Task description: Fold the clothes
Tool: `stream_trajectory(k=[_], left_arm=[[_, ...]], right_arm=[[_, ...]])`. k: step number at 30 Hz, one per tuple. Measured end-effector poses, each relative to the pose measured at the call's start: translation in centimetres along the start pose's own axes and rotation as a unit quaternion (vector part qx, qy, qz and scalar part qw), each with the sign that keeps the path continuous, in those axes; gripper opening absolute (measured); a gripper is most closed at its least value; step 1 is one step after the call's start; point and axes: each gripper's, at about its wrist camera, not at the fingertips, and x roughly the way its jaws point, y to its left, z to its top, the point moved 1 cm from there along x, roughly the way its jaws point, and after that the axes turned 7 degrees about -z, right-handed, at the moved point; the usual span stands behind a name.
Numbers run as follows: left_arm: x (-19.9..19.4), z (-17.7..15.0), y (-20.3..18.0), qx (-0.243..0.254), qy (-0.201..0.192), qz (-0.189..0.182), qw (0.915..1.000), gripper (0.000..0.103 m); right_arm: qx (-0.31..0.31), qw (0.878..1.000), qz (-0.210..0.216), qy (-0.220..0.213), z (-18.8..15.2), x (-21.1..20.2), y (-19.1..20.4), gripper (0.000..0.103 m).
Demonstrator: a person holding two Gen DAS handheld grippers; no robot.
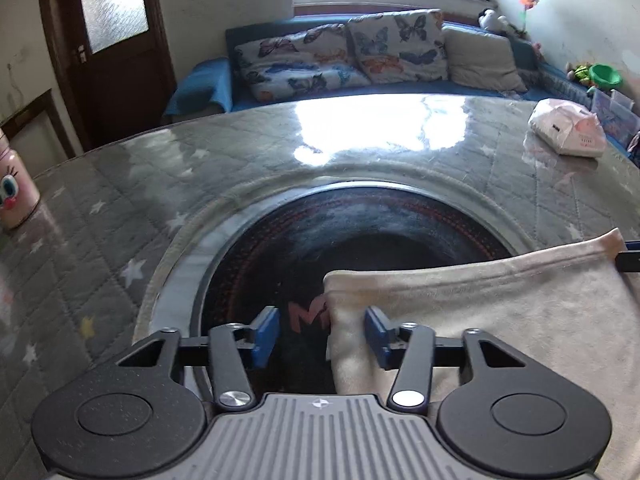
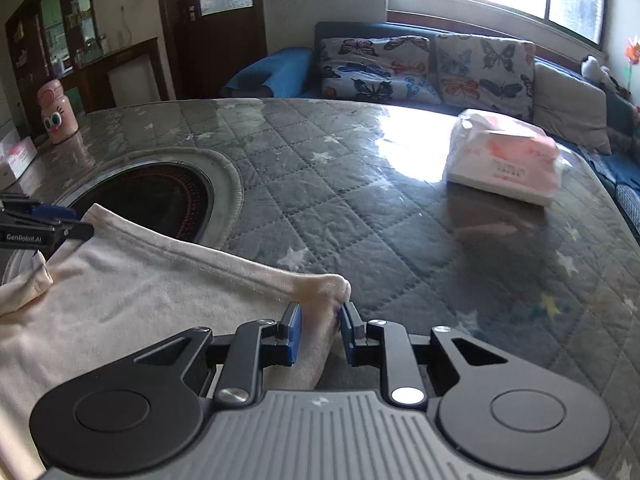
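A cream-white garment (image 1: 500,320) lies on the grey quilted table, partly over the round black cooktop (image 1: 360,240). My left gripper (image 1: 322,334) is open, its blue pads astride the garment's left corner without pinching it. In the right wrist view the same garment (image 2: 132,308) spreads left, and my right gripper (image 2: 320,334) has its pads partly closed around the garment's right corner, which bunches up between them. The left gripper (image 2: 44,220) shows at the far left by the other corner.
The table (image 2: 360,208) has a grey star-patterned quilted cover under a glossy sheet. A pink-and-white tissue pack (image 2: 504,160) lies at the back right. A pink bottle (image 2: 56,114) and a box stand at the left edge. A sofa with butterfly cushions (image 2: 420,68) is behind.
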Motion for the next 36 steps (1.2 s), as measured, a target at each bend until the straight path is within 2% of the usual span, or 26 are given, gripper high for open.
stream_trajectory(k=[1,2,5,10,12,14,17,20,25,28,29,31,36], left_arm=[[0.1,0.1,0.1,0.001,-0.002,-0.004,1.0,0.025],[0.2,0.3,0.1,0.001,-0.004,-0.009,0.9999,0.013],[0.5,0.9,0.2,0.011,-0.013,0.002,0.9998,0.007],[1.3,2.1,1.3,-0.001,-0.03,0.028,0.9992,0.006],[2.0,2.4,1.5,0.009,-0.032,0.058,0.9978,0.006],[2.5,2.4,2.2,0.0,-0.022,0.063,0.9978,0.009],[1.9,2.0,2.6,-0.012,-0.022,0.053,0.9983,0.01],[0.2,1.5,1.8,-0.002,-0.031,0.038,0.9988,0.01],[-2.8,0.5,-1.1,0.011,-0.036,-0.036,0.9986,0.012],[-3.4,-0.7,-3.3,0.025,-0.019,-0.075,0.9967,0.013],[-3.5,-1.1,-4.0,0.03,-0.015,-0.084,0.9959,0.013],[-3.6,-1.8,-5.2,0.041,-0.012,-0.093,0.9948,0.013],[-3.8,-3.2,-6.6,0.046,-0.005,-0.106,0.9932,0.013]], right_arm=[[-0.005,1.0,0.0,0.001,0.3,0.3,0.1,0.018],[-0.005,1.0,-0.001,0.0,0.6,0.4,0.2,0.009],[-0.012,1.0,-0.006,-0.006,1.3,0.8,0.5,0.005],[-0.029,0.999,-0.021,-0.038,3.5,1.4,1.3,0.005],[-0.037,0.999,-0.023,-0.033,4.2,2.5,1.8,0.005],[-0.054,0.998,-0.024,-0.023,4.3,3.4,2.4,0.009],[-0.067,0.997,-0.021,-0.037,4.1,2.3,2.9,0.015],[-0.075,0.996,0.004,-0.044,3.5,-0.1,3.6,0.015],[-0.112,0.99,0.071,-0.04,0.5,-4.8,6.2,0.015],[-0.143,0.983,0.113,-0.035,-1.8,-7.7,8.2,0.017],[-0.154,0.979,0.127,-0.033,-2.7,-8.8,8.8,0.022],[-0.174,0.973,0.152,-0.026,-4.1,-10.5,9.8,0.029],[-0.227,0.953,0.199,-0.02,-6.8,-13.6,12.1,0.035]])
